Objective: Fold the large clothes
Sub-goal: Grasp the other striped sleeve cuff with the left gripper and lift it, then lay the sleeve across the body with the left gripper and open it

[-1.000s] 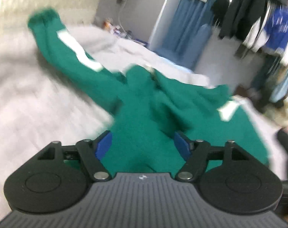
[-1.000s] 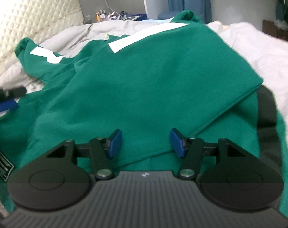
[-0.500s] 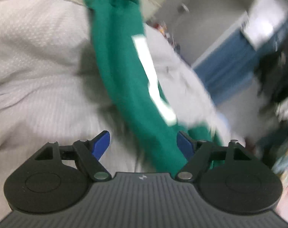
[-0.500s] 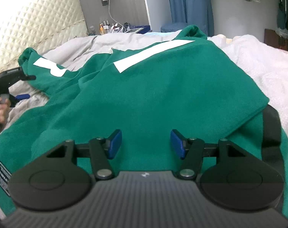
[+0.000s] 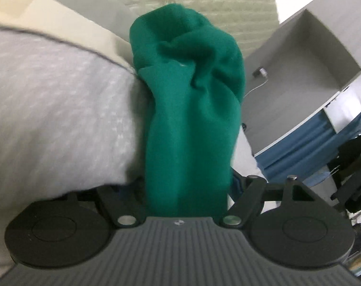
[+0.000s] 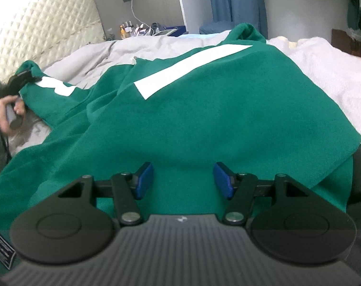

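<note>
A large green sweatshirt (image 6: 204,119) with white stripes (image 6: 192,69) lies spread over the bed. My right gripper (image 6: 184,181) hovers open just above its body, with nothing between the blue pads. One sleeve (image 5: 192,119) stretches toward the headboard and ends in a bunched cuff (image 5: 187,47). My left gripper (image 5: 180,186) is at that sleeve with its jaws wide, and the sleeve fills the gap between them. The cloth mostly hides its pads. In the right wrist view, the left gripper (image 6: 23,78) and the hand (image 6: 6,109) holding it show at the far left by the cuff.
A grey duvet (image 5: 49,107) covers the bed under the sleeve, and a white blanket (image 6: 335,71) lies at the right. A quilted headboard (image 6: 37,23) stands behind. A nightstand with bottles and cables (image 6: 137,27), blue curtains (image 6: 235,0) and hanging clothes (image 5: 352,157) line the far side.
My left gripper swept from the sweatshirt's body out along the sleeve to near its cuff, rolling as it went, and the sleeve now sits between its jaws. The right gripper shifted only slightly.
</note>
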